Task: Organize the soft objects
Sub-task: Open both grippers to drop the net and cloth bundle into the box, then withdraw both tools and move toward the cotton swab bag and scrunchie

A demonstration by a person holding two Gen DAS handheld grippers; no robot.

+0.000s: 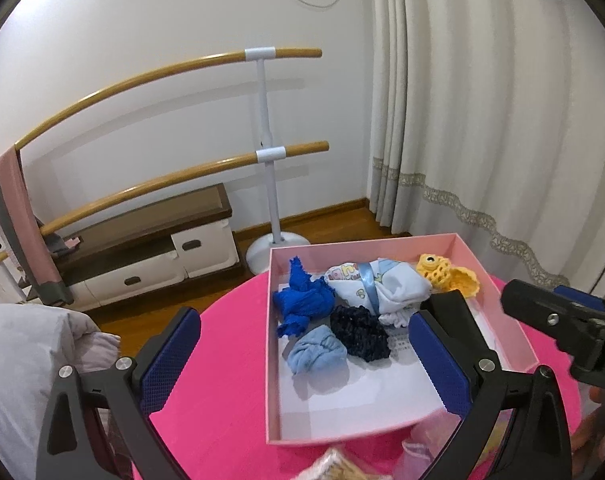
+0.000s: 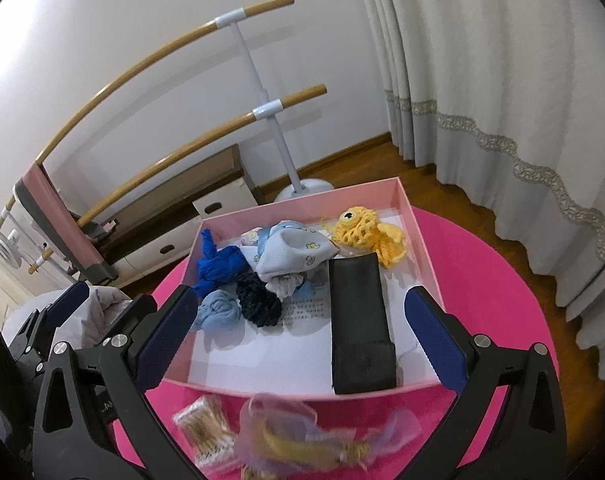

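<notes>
The shallow pink cardboard box (image 2: pixel 418 236) on the round pink surface (image 2: pixel 494 280) already holds a royal-blue knotted cloth (image 2: pixel 218 266), a pale-blue sock ball (image 2: pixel 218 314), a navy knitted bundle (image 2: pixel 258 300), a white printed baby garment (image 2: pixel 294 254), a yellow crochet fish (image 2: pixel 366 232) and a black oblong pouch (image 2: pixel 360 324). Just in front of the box lies a sheer lilac pouch with yellow contents (image 2: pixel 302 436), beside a clear packet of tan sticks (image 2: pixel 202 432). The pouch looks light, limp and slippery; pinching its bunched middle should hold best. The left gripper (image 1: pixel 302 344) and right gripper (image 2: pixel 302 332) are both spread wide, holding nothing. Only the right view shows the black pouch and the lilac pouch whole; the left view shows the right gripper beside the box
</notes>
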